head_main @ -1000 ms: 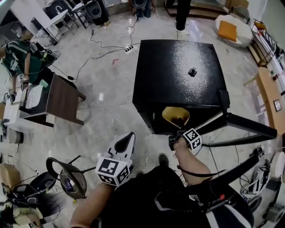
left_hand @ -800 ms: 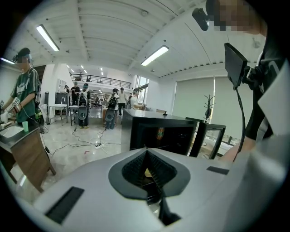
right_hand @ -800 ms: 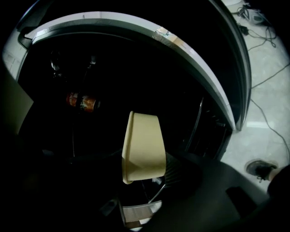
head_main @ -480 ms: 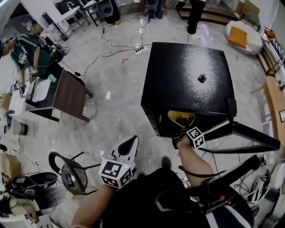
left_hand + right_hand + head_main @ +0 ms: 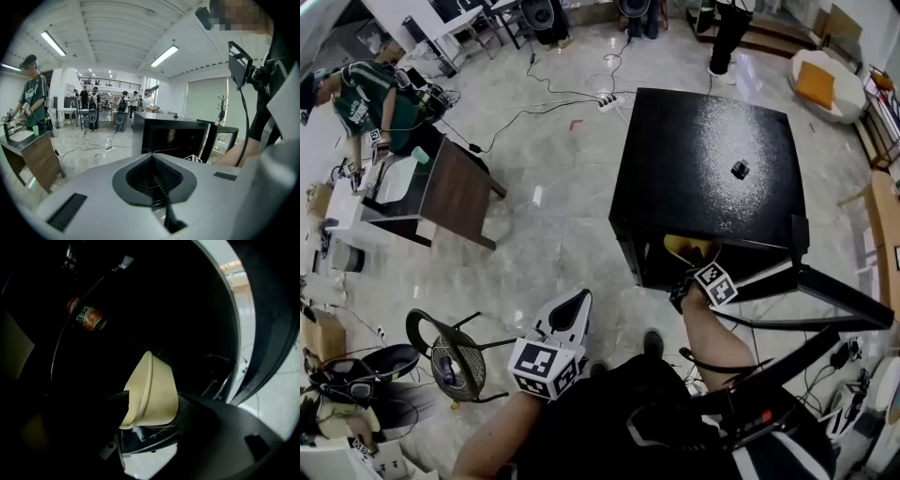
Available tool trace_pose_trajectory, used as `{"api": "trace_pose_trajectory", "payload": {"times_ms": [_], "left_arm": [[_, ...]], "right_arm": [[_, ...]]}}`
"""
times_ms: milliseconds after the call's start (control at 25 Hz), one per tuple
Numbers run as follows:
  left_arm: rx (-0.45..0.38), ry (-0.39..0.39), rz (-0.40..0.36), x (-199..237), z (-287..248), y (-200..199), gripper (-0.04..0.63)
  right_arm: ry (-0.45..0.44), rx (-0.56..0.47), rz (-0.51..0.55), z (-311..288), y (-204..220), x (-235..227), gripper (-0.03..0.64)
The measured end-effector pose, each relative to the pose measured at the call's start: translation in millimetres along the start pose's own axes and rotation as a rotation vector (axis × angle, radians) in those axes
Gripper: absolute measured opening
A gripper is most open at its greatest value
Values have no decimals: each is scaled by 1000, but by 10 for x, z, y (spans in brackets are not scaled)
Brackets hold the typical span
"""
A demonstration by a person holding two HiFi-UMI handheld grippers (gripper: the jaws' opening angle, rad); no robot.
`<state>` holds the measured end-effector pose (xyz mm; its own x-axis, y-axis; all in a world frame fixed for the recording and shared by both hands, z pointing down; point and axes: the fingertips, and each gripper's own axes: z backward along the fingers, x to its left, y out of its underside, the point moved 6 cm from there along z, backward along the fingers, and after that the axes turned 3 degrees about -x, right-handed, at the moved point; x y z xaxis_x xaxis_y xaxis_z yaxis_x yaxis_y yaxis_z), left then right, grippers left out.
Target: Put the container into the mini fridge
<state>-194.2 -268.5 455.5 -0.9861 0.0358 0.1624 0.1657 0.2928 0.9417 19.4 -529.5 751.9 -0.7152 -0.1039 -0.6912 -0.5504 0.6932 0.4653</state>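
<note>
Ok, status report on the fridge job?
Left gripper shut, empty. Right gripper inside fridge, jaws just opening, container between them. Can further back, not in the way.

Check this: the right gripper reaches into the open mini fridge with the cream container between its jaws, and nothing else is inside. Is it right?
No: the right gripper view shows an orange can inside the mini fridge. The rest holds: the right gripper reaches in, cream container between its jaws, which have just been opening.
</note>
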Motion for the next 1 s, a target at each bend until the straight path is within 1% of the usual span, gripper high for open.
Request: {"api": "trace_pose_trajectory", "payload": {"times_ms": [120,360,720,1000], "left_arm": [[1,0,1,8,17,0,9],[8,0,-4,-2,41,1,9],[8,0,-2,-6,86,-12,9],[3,40,4,-83,93,60,9]], "right_arm": [[19,11,60,0,12,6,335],[34,25,140,12,-9,-70,371],[41,7,128,132,-2,-158,373],[34,-8,129,335,9,-196,373]]}}
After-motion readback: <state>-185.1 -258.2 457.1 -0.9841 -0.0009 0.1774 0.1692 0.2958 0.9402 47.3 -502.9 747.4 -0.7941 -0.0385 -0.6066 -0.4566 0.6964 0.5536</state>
